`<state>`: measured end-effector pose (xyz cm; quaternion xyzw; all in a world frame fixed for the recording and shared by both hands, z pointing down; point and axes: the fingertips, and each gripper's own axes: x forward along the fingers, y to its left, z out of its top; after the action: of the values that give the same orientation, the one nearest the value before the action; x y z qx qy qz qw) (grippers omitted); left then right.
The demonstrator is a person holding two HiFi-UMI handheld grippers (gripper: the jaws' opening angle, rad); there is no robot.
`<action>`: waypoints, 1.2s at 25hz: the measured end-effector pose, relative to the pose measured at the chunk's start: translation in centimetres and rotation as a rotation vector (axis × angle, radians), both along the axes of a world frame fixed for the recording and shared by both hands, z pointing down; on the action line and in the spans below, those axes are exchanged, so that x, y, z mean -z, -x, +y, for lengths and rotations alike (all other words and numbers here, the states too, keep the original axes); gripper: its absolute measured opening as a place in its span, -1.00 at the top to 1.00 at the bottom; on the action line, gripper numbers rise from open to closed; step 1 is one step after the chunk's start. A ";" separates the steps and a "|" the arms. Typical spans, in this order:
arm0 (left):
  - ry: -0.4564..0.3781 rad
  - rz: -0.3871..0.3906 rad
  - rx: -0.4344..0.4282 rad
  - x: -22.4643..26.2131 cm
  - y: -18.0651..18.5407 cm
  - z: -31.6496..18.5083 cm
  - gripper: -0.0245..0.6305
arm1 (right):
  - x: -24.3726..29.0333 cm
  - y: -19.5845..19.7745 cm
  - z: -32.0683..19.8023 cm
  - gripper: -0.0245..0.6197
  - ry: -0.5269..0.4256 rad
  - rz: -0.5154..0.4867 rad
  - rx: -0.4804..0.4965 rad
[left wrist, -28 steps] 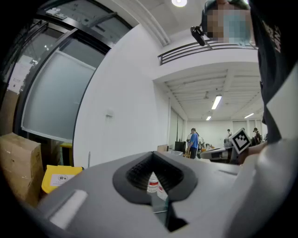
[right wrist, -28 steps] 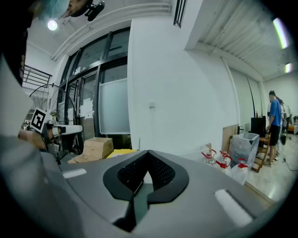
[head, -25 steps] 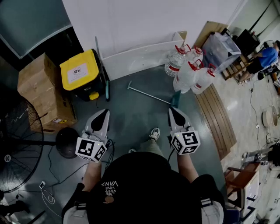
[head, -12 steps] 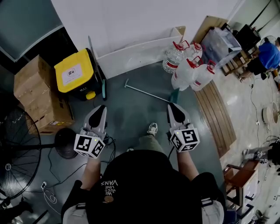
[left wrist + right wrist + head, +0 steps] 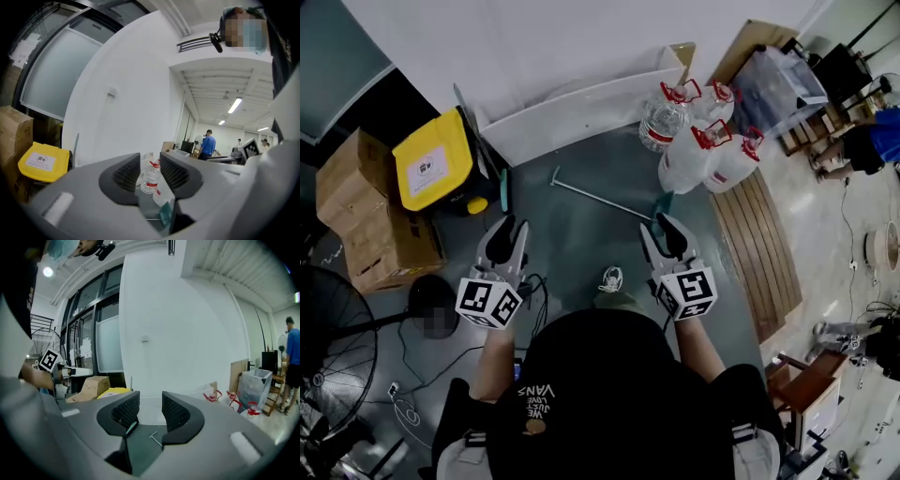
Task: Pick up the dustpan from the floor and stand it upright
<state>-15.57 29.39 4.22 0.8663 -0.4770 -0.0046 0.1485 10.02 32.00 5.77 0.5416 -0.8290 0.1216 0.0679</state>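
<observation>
We stand in a storage corner: brown cardboard boxes point(image 5: 354, 217) left of the fingers point(image 5: 496, 246) of the left gripper point(image 5: 508, 231), clear red-capped water jugs point(image 5: 698, 150) beyond them.

In the head view, the green pan of the dustpan point(image 5: 598, 198) is partly hidden, and only its long handle is fully seen. The fan point(image 5: 333, 356) is cut off by the left edge, a person point(image 5: 881, 133) by the right edge. Labels on the water bottles point(image 5: 698, 150) are too small to be read.
</observation>
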 end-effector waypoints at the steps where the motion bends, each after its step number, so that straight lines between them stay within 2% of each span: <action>1: 0.016 0.001 0.004 -0.5 -0.9 -0.8 0.48 | -0.5 -0.6 -0.7 0.53 0.010 -0.003 0.014; 3: 0.047 0.002 0.007 -1.7 -2.4 -2.1 0.42 | -1.5 -1.7 -2.0 0.53 0.020 0.000 0.041; 9: 0.138 -0.008 -0.022 -5.5 -5.8 -6.4 0.40 | -5.5 -4.1 -5.6 0.47 0.073 0.032 0.057; 13: 0.210 0.003 -0.065 -8.8 -7.0 -10.2 0.37 | -8.0 -4.5 -7.8 0.42 0.105 0.040 0.025; 17: 0.286 0.001 -0.124 -13.0 -7.6 -14.7 0.21 | -10.3 -4.5 -10.7 0.42 0.128 0.058 -0.026; 24: 0.444 -0.028 -0.225 -20.3 -8.4 -21.6 0.12 | -16.5 -4.1 -15.4 0.36 0.259 0.105 -0.117; 30: 0.519 -0.094 -0.288 -28.5 -8.3 -26.5 0.08 | -25.6 -4.1 -18.7 0.36 0.384 0.148 -0.147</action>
<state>-7.30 2.91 32.67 0.8574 -0.3407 0.1789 0.3417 14.17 13.27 31.42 0.5852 -0.7417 0.2416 0.2215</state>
